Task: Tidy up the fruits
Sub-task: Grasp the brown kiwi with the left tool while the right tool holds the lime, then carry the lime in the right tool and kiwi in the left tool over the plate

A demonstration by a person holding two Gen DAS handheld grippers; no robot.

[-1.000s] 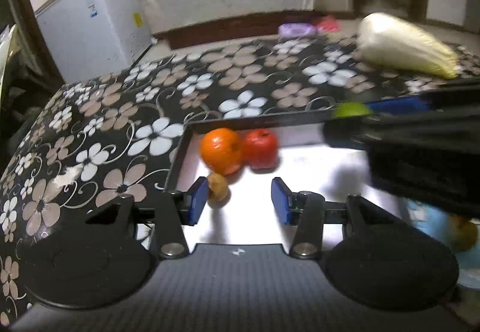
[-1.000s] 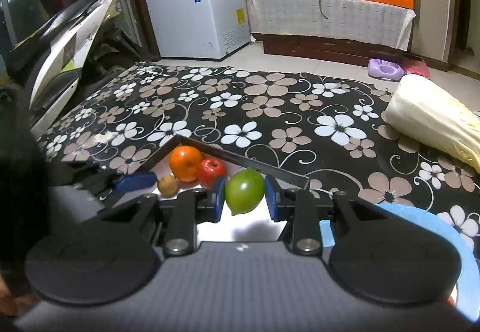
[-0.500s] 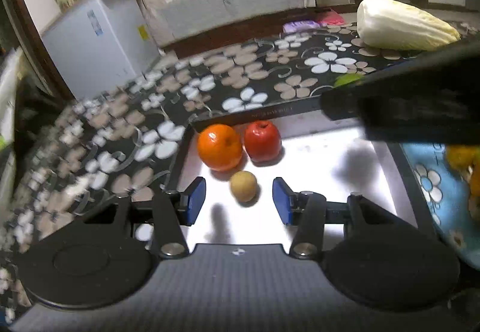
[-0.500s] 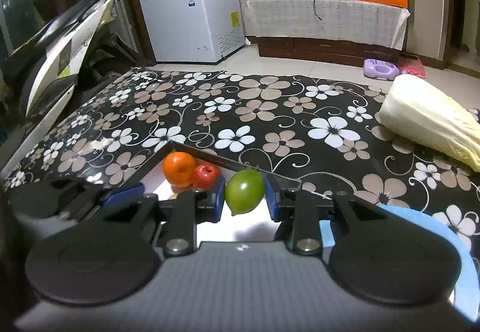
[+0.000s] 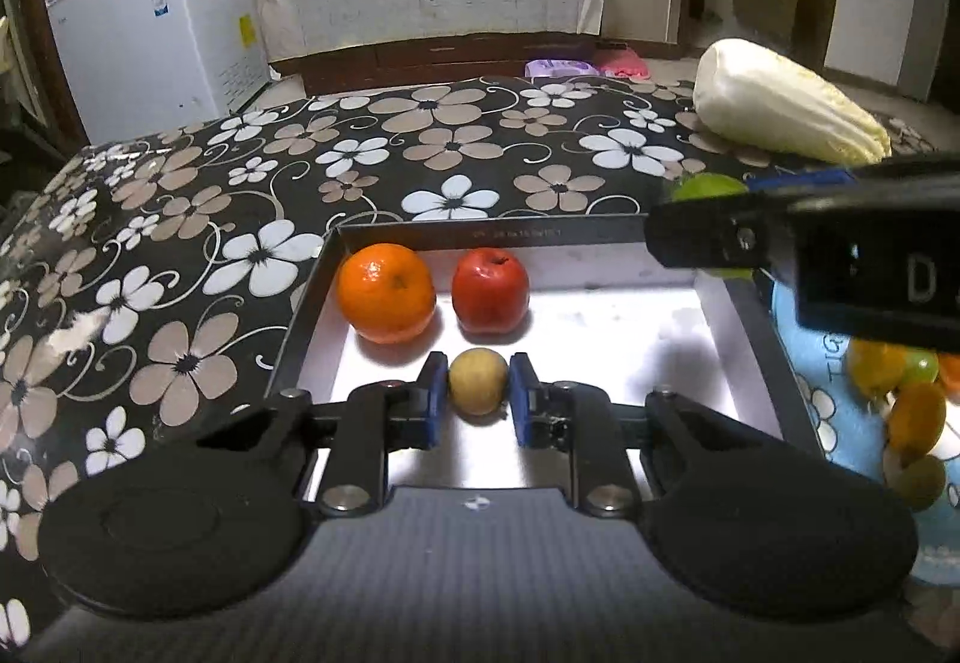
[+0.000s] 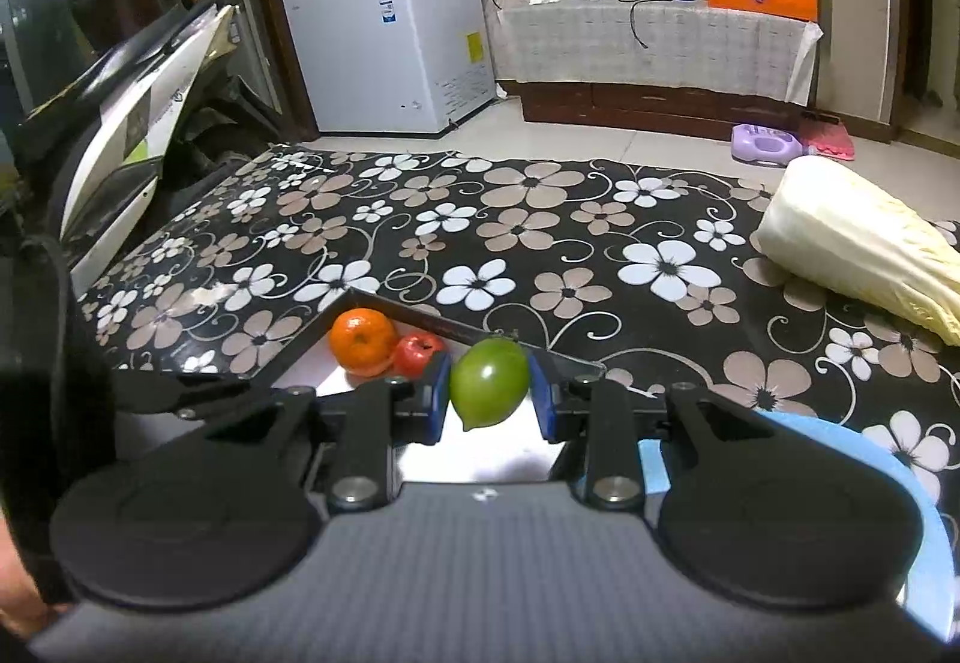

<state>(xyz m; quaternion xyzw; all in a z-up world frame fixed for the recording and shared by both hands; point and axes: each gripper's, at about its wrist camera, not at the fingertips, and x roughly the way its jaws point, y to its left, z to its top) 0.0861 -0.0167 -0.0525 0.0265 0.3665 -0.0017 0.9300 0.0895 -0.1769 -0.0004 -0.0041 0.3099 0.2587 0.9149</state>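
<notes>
A dark-rimmed white tray (image 5: 312, 291) holds an orange (image 5: 387, 293), a red apple (image 5: 490, 291) and a small yellow-brown fruit (image 5: 478, 381). My left gripper (image 5: 478, 402) is open, its blue pads either side of the small fruit with small gaps. My right gripper (image 6: 489, 390) is shut on a green lime (image 6: 489, 381) and holds it above the tray's far right corner; it shows in the left wrist view (image 5: 708, 186). The orange (image 6: 362, 340) and apple (image 6: 417, 354) also show in the right wrist view.
A blue plate (image 5: 840, 423) with several fruits (image 5: 900, 399) sits right of the tray. A napa cabbage (image 5: 780, 114) lies at the back right of the flowered table (image 5: 420, 153). A white freezer (image 6: 390, 45) and a scooter (image 6: 120, 111) stand beyond the table.
My left gripper moved right and forward, so the small fruit now lies between its pads. My right gripper kept hold of the lime and stayed over the tray's far right corner.
</notes>
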